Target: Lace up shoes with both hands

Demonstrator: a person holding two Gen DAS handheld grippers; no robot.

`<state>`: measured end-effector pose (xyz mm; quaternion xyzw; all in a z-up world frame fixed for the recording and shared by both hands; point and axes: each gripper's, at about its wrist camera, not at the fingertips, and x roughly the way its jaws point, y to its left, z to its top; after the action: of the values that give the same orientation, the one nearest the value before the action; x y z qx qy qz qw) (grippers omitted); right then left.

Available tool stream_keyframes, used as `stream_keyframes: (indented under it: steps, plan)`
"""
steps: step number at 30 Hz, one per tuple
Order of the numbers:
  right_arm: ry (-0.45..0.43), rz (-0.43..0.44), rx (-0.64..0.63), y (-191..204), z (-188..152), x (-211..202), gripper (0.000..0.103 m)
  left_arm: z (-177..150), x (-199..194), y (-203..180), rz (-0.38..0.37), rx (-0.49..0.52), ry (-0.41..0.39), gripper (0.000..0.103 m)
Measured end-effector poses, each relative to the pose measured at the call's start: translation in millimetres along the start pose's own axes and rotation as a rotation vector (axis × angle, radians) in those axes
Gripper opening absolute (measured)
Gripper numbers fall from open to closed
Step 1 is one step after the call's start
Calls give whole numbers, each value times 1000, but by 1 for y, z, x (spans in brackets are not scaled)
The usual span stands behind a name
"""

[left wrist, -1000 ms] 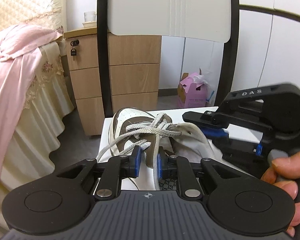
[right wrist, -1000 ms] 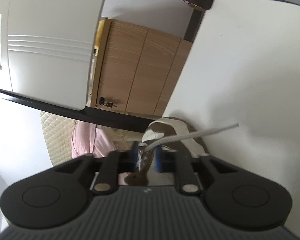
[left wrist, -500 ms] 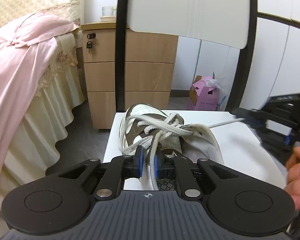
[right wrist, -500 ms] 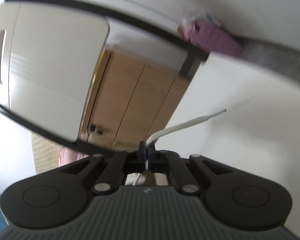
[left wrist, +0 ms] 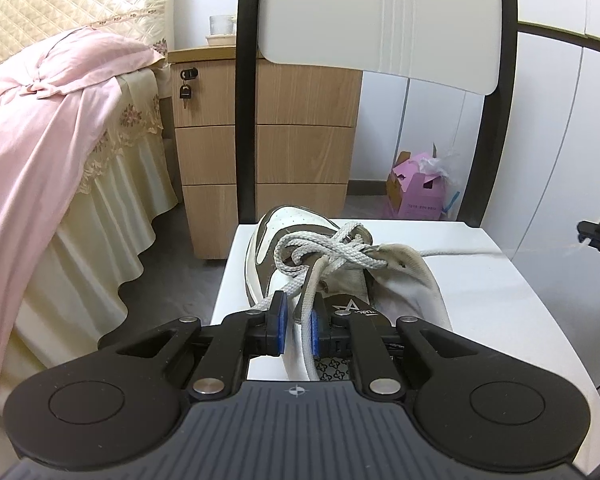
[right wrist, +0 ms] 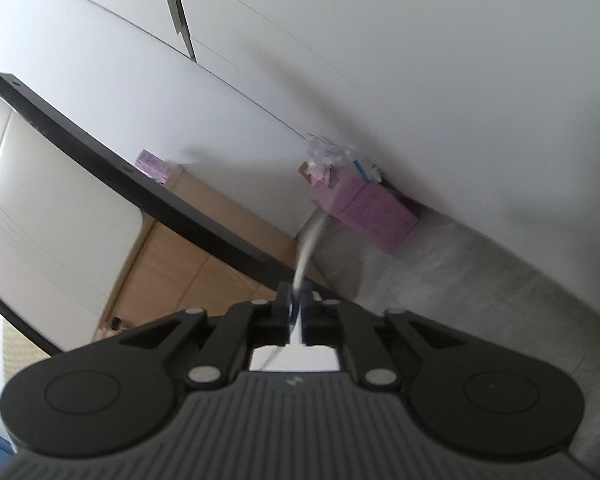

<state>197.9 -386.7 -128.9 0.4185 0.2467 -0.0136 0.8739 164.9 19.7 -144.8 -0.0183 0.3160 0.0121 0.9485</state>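
My left gripper pinches the shoe's soft collar on the white chair seat; my right gripper, jaws just eased slightly, clamps the woven white lace stretched taut. The lace looks limp and light, best gripped near its tip.

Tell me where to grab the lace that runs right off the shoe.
Grip the straight span of lace just right of the shoe, coming from above with jaws across it. There it is a single strand, alone over the bare seat; nearer the eyelets it tangles into the crossings.
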Motion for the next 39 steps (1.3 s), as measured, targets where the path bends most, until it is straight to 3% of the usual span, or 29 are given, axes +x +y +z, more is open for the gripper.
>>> stream_keyframes:
  steps: [2, 3, 4, 6, 10, 14, 20, 24, 27, 29, 31, 32, 35, 36, 37, 39]
  plan:
    - [-15, -26, -41, 3, 3, -7, 26, 1, 0, 1, -11, -4, 2, 16]
    - [-20, -35, -58, 6, 4, -10, 47, 1, -1, 1, -15, -2, 4, 17]
    - [-28, -39, -70, 8, 4, -13, 62, 2, -1, 1, -19, -1, 5, 17]
    - [-47, -32, -93, 14, 4, -18, 67, 2, -5, 2, -31, -6, 14, 17]
    - [-58, 28, -102, 26, -3, -32, 99, -2, -31, 5, -61, -51, 4, 22]
    - [-16, 115, -49, 40, -19, -35, 103, -5, -48, 1, -85, -20, -26, 42]
    - [197, 269, 85, 71, -66, -17, 103, -6, -36, 0, -87, 43, -28, 42]
    - [328, 282, 150, 90, -104, 4, 103, -6, -29, 4, -93, 39, -28, 42]
    - [370, 267, 203, 94, -124, 25, 103, -4, -24, 6, -91, 23, -26, 42]
    - [384, 257, 253, 94, -136, 37, 100, -2, -20, 8, -87, 8, -25, 40]
    - [386, 228, 283, 91, -145, 41, 81, 0, -17, 11, -88, -5, -22, 36]
    - [385, 220, 284, 92, -147, 45, 74, 1, -15, 13, -91, -15, -19, 28]
    - [373, 215, 287, 94, -148, 51, 39, 2, -12, 19, -110, -61, -12, 14]
    - [380, 203, 291, 92, -147, 54, 12, 2, -13, 20, -103, -66, -15, 10]
    - [386, 193, 302, 89, -147, 55, 3, 2, -13, 20, -95, -70, -16, 10]
    - [379, 193, 321, 82, -145, 58, 3, 2, -13, 22, -86, -99, -13, 10]
